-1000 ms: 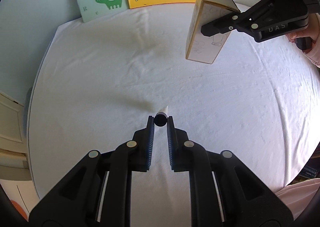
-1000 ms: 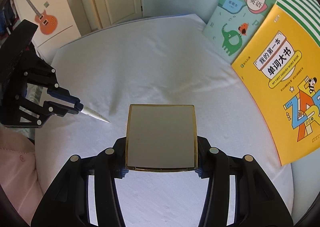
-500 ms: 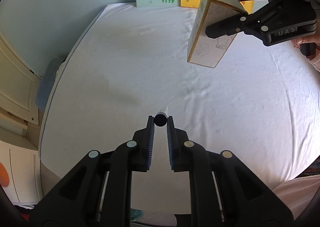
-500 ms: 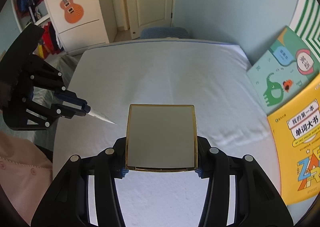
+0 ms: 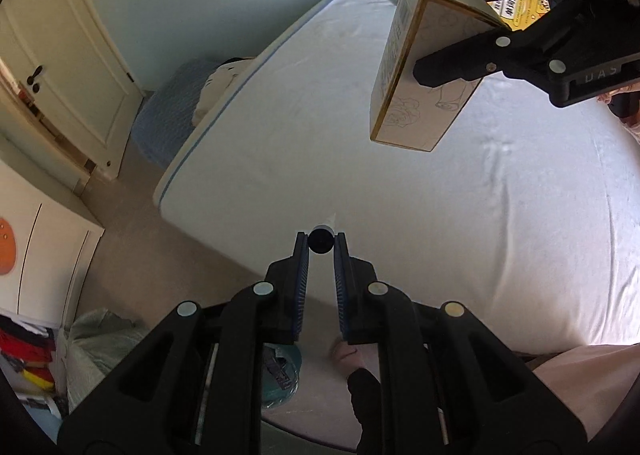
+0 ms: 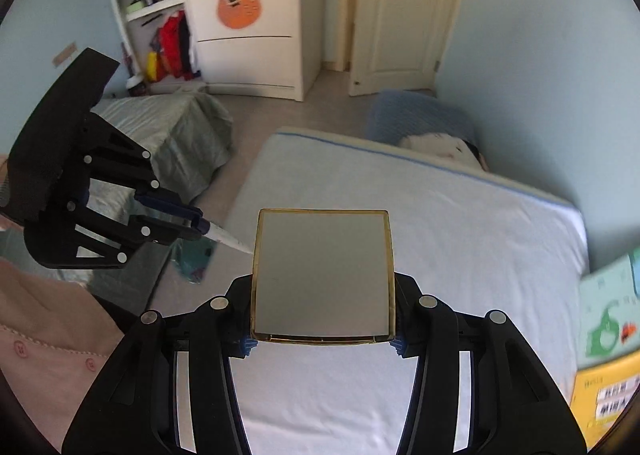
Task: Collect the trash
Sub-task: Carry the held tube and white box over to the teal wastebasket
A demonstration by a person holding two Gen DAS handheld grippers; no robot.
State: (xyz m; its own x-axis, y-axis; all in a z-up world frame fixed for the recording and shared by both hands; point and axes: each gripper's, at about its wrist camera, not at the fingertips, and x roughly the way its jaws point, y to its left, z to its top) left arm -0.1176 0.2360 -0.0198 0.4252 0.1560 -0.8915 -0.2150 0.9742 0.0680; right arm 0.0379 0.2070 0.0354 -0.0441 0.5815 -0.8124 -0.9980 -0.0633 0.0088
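left hand-held gripper (image 5: 321, 245): clenched on a tube (image 6: 224, 237), long axis running forward past the jaws
right hand-held gripper (image 6: 322, 339): grasping a box (image 6: 322, 273), above the bed (image 5: 460, 215)
bin: none seen; floor lies to the left, nearer the left hand

A child's bedroom at home: mattress (image 6: 440, 223), guitar-decal wardrobe (image 6: 248, 15) (clothes beside it), picture books (image 6: 608, 319).

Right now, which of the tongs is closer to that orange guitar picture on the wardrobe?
Left. The left tongs, gripping a pen, sit toward the guitar picture; the right tongs, holding the box, are over the bed, farther away.
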